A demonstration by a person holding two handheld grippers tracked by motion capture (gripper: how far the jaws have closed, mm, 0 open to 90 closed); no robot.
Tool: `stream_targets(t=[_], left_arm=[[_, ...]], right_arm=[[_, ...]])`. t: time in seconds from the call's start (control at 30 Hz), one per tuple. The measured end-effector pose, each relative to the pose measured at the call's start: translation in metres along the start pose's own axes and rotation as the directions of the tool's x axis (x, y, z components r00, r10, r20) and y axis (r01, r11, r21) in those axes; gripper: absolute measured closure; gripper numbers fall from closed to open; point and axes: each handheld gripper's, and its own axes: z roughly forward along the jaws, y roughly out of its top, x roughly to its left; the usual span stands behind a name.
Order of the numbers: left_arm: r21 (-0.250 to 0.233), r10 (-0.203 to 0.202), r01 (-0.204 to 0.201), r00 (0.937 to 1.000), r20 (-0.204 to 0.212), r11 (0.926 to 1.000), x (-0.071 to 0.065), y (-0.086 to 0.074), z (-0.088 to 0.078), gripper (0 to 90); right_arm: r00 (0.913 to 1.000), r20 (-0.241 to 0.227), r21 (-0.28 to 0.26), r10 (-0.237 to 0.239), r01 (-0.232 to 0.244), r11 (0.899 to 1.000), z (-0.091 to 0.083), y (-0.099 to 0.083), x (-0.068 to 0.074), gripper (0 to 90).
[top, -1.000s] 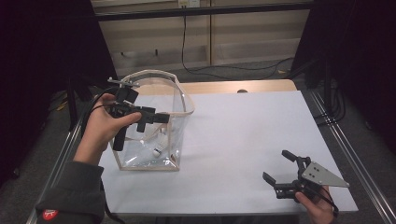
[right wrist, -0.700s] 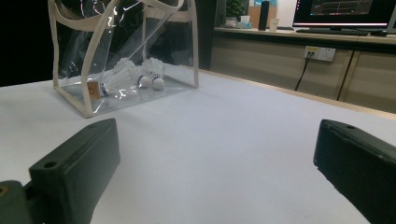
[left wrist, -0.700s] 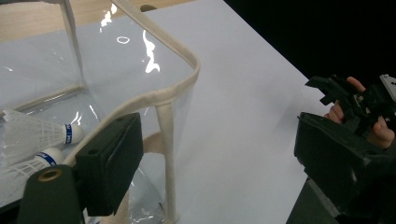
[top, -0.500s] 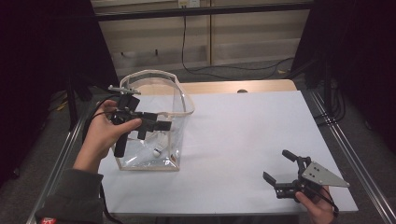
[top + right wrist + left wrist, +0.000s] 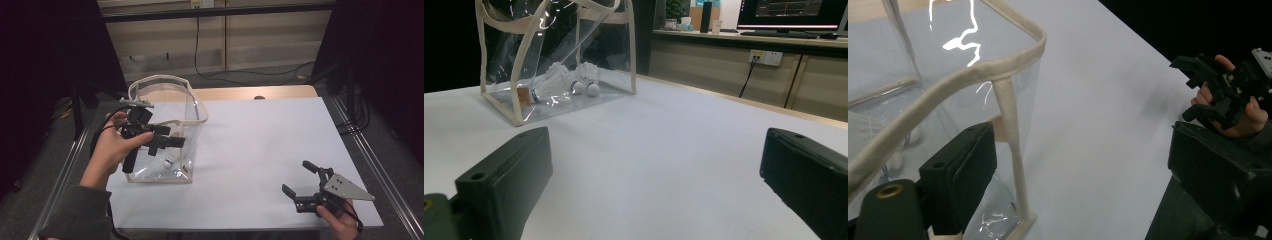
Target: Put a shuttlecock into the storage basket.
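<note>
right gripper view: clear bag holds two shuttlecocks.

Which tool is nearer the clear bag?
Left. The left tool is at the clear bag, over its near corner; the right tool sits far off across the white table.

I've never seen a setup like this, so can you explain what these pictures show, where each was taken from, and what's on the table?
A person holds a two-jaw hand tool in each hand. One camera looks down from above; one rides on each tool, looking along its black jaws. On the white table stands a clear bag with shuttlecocks inside. The left gripper is at the bag's rim, jaws just opening, one inside and one outside, gripping nothing. The right gripper rests open and empty near the table's front corner.
</note>
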Motion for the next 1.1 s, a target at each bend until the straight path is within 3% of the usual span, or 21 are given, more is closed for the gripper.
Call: stream_targets(t=[1.1], left_arm=[[0.044,0.070,-0.072,0.9965,0.045,0.9964,-0.006,-0.023,0.018,9.6]], right_arm=[[1.0000,0.005,-0.001,-0.003,0.003,1.000,-0.001,0.000,-0.001,0.2]])
